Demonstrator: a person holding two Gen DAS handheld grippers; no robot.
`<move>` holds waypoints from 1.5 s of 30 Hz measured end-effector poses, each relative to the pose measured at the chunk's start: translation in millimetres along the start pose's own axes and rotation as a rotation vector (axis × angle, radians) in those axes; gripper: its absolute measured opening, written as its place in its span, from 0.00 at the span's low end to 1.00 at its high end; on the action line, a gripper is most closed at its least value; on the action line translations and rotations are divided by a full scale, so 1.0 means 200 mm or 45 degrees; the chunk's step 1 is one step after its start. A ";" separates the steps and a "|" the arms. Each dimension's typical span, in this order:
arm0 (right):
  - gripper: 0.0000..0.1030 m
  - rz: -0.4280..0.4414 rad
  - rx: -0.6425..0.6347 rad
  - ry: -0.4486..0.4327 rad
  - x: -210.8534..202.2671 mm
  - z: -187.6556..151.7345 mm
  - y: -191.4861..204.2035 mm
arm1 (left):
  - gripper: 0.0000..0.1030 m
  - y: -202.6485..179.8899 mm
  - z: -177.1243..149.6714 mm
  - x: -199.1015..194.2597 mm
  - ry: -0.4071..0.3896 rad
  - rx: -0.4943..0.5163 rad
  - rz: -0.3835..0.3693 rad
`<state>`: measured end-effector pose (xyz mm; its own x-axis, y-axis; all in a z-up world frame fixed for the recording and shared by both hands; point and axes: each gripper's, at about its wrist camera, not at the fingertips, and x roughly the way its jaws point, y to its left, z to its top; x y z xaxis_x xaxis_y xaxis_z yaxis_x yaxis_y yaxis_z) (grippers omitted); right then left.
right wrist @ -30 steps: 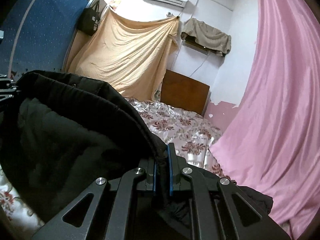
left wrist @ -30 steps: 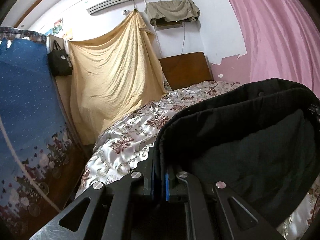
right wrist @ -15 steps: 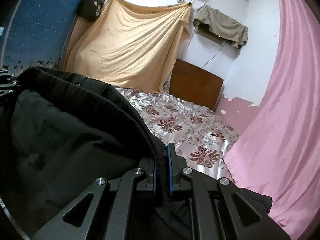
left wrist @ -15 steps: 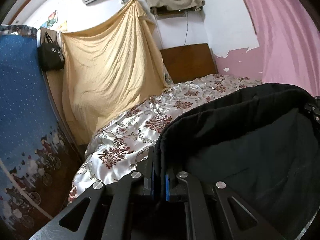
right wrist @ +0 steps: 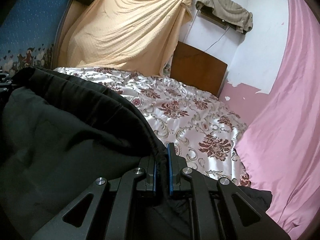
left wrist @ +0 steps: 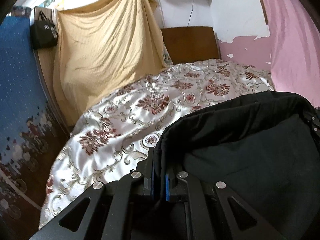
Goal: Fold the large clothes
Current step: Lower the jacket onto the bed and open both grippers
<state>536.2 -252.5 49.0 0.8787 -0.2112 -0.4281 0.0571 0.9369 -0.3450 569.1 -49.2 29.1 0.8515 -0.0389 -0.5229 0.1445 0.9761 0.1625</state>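
A large black padded garment (left wrist: 250, 152) hangs between my two grippers above a bed. My left gripper (left wrist: 159, 172) is shut on its hem at one end, cloth pinched between the blue pads. My right gripper (right wrist: 161, 168) is shut on the hem at the other end, and the garment (right wrist: 66, 140) sags to its left. The right gripper shows at the right edge of the left wrist view (left wrist: 314, 120). The left gripper shows at the left edge of the right wrist view (right wrist: 5, 80).
The bed has a shiny floral cover (left wrist: 140, 112) and a wooden headboard (left wrist: 190, 44). A yellow sheet (left wrist: 104, 56) hangs at the back. A pink curtain (right wrist: 284, 120) is on the right, a blue patterned panel (left wrist: 16, 92) on the left.
Both grippers have tilted down and moved forward with the garment. More of the bed cover shows now, and the ceiling and air conditioner have left the view.
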 end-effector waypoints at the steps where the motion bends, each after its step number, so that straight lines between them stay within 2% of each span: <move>1: 0.07 -0.004 -0.004 0.003 0.01 -0.01 0.01 | 0.08 0.00 -0.01 0.03 0.013 -0.008 -0.011; 5: 0.08 -0.010 0.001 0.046 0.08 -0.06 0.04 | 0.11 0.03 -0.06 0.08 0.079 -0.077 -0.068; 9: 0.14 -0.004 0.028 0.058 0.10 -0.07 0.03 | 0.14 0.06 -0.06 0.06 0.086 -0.139 -0.102; 10: 0.18 -0.002 0.035 0.052 0.09 -0.07 0.02 | 0.16 0.07 -0.05 0.05 0.100 -0.159 -0.109; 11: 0.26 0.000 0.043 0.049 0.08 -0.07 0.02 | 0.24 0.08 -0.05 0.04 0.106 -0.181 -0.116; 12: 0.31 0.002 0.054 0.047 0.07 -0.07 0.01 | 0.36 0.09 -0.04 0.03 0.099 -0.200 -0.115; 13: 0.44 0.013 0.070 0.038 0.06 -0.06 -0.01 | 0.46 0.10 -0.04 0.01 0.086 -0.213 -0.111; 14: 0.58 0.018 0.085 0.020 0.03 -0.06 -0.03 | 0.69 0.11 -0.03 -0.03 0.056 -0.228 -0.104; 15: 0.63 0.014 0.101 -0.010 -0.01 -0.06 -0.05 | 0.80 0.11 -0.03 -0.06 0.021 -0.240 -0.098; 17: 0.67 0.027 0.118 -0.052 -0.07 -0.06 -0.08 | 0.82 0.12 -0.03 -0.13 -0.020 -0.256 -0.116; 19: 0.68 0.073 0.127 -0.061 -0.14 -0.07 -0.10 | 0.84 0.11 -0.05 -0.17 -0.011 -0.256 -0.162; 23: 0.86 0.243 0.195 -0.075 -0.28 -0.19 -0.15 | 0.93 0.02 -0.21 -0.28 -0.029 -0.233 -0.300; 25: 0.87 0.328 0.225 -0.073 -0.33 -0.29 -0.16 | 0.93 -0.05 -0.29 -0.29 -0.020 -0.202 -0.363; 27: 0.87 0.365 0.220 -0.056 -0.34 -0.38 -0.14 | 0.93 -0.12 -0.36 -0.29 -0.015 -0.157 -0.394; 31: 0.87 0.342 0.177 0.000 -0.26 -0.51 -0.10 | 0.94 -0.22 -0.41 -0.24 -0.030 -0.055 -0.337; 36: 0.87 0.297 0.193 0.055 -0.11 -0.50 -0.13 | 0.97 -0.22 -0.32 -0.11 -0.014 -0.032 -0.261; 39: 0.87 0.260 0.229 0.131 0.06 -0.45 -0.17 | 0.97 -0.16 -0.24 0.01 0.038 -0.088 -0.229; 43: 0.87 0.273 0.312 0.235 0.26 -0.40 -0.24 | 0.97 -0.04 -0.19 0.14 0.100 -0.236 -0.258; 45: 0.90 0.279 0.354 0.272 0.33 -0.42 -0.27 | 1.00 0.01 -0.20 0.20 0.126 -0.308 -0.289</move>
<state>551.9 -340.1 -30.6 0.7677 -0.0243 -0.6403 0.0314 0.9995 -0.0003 582.9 -39.5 -24.7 0.7569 -0.2514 -0.6033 0.1906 0.9678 -0.1642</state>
